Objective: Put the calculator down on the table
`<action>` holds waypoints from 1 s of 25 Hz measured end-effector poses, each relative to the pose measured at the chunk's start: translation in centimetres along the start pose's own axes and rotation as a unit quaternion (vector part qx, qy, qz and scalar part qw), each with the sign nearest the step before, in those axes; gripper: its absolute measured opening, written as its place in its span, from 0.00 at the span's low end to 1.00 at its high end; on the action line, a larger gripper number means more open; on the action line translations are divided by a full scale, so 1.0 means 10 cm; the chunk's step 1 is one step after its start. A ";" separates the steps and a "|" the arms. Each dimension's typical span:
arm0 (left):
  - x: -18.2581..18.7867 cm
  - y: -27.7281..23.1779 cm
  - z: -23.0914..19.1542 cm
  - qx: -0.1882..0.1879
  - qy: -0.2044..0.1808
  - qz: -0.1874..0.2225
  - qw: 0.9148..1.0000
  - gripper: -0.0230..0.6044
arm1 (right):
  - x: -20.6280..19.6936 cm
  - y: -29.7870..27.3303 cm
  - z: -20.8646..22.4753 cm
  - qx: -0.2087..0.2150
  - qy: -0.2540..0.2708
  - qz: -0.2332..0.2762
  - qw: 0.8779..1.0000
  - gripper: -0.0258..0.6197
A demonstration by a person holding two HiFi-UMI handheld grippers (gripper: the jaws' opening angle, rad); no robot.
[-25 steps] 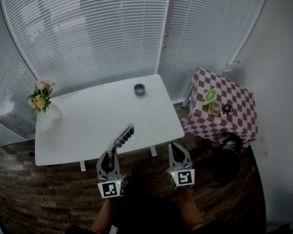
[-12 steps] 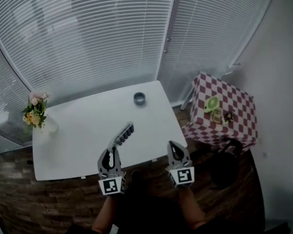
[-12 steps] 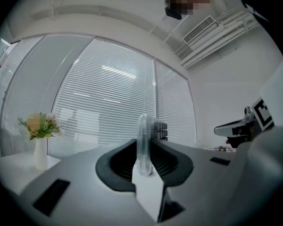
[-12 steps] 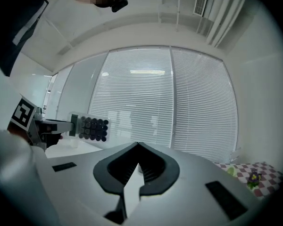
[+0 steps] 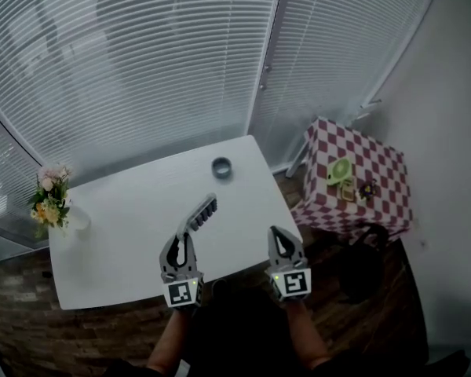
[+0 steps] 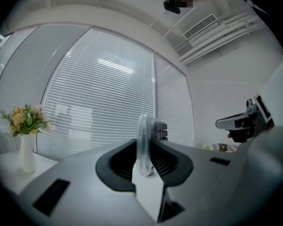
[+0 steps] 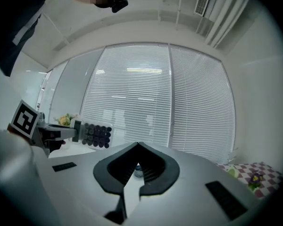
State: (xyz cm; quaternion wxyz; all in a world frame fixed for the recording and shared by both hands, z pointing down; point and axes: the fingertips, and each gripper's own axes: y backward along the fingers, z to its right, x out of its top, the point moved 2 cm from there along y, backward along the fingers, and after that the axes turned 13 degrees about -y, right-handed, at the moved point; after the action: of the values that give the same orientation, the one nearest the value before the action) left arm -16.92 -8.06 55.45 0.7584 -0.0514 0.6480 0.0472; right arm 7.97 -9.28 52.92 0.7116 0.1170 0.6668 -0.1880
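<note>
The fingers of my left gripper (image 5: 180,240) pinch the calculator (image 5: 198,216) by its thin end. It sticks out ahead of them, over the counter (image 5: 118,218). It looks light, hard and slippery, so this end grip must be firm. The fingers of my right gripper (image 5: 282,240) are pressed together with nothing in them.

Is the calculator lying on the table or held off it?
Held off it: the left gripper pinches the calculator on edge, out over the white table.
</note>
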 end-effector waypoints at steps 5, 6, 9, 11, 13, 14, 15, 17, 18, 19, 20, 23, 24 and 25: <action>-0.16 -0.16 0.05 -0.012 -0.010 -0.025 1.000 0.17 | 0.03 -0.07 0.08 -0.011 -0.013 0.006 1.000 0.05; -0.19 -0.20 0.06 -0.014 -0.011 -0.028 0.999 0.17 | 0.02 -0.09 0.10 -0.011 -0.013 0.007 1.000 0.05; -0.23 -0.32 0.11 -0.016 -0.012 -0.033 0.999 0.17 | -0.02 -0.16 0.18 -0.013 -0.016 0.001 1.000 0.05; -0.25 -0.41 0.12 -0.015 -0.016 -0.036 0.999 0.17 | -0.04 -0.21 0.25 -0.012 -0.016 -0.003 1.000 0.05; -0.28 -0.53 0.15 -0.015 -0.016 -0.040 0.999 0.17 | -0.02 -0.27 0.31 -0.010 -0.017 -0.003 1.000 0.05; -0.31 -0.59 0.16 -0.014 -0.016 -0.042 0.999 0.17 | 0.02 -0.30 0.33 -0.007 -0.020 0.001 1.000 0.05; -0.33 -0.65 0.17 -0.014 -0.015 -0.045 0.999 0.17 | 0.05 -0.33 0.34 -0.005 -0.023 0.004 1.000 0.05; -0.41 -0.74 0.17 -0.013 -0.002 -0.060 0.998 0.17 | 0.07 -0.37 0.36 -0.002 -0.026 0.005 1.000 0.05; -0.46 -0.78 0.17 -0.013 0.014 -0.074 0.997 0.17 | 0.06 -0.39 0.38 0.000 -0.025 0.004 1.000 0.05; -0.53 -0.82 0.16 -0.012 0.037 -0.090 0.995 0.17 | 0.06 -0.41 0.40 0.002 -0.025 0.001 1.000 0.05; -0.61 -0.86 0.15 -0.009 0.064 -0.102 0.993 0.17 | 0.05 -0.43 0.43 0.003 -0.026 -0.002 1.000 0.05; -0.80 -0.95 0.14 0.002 0.141 -0.119 0.983 0.17 | 0.03 -0.48 0.52 0.006 -0.024 -0.009 1.000 0.05; -0.83 -0.96 0.14 0.004 0.165 -0.124 0.978 0.17 | 0.01 -0.49 0.54 0.007 -0.020 -0.011 1.000 0.05; -0.85 -0.97 0.14 0.005 0.188 -0.130 0.974 0.17 | 0.00 -0.49 0.57 0.008 -0.018 -0.013 1.000 0.05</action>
State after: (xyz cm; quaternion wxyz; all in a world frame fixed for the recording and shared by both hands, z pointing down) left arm -15.50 -17.51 64.20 0.6233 -0.1396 0.7667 -0.0653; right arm 11.02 -16.04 53.79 0.7201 0.1105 0.6539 -0.2041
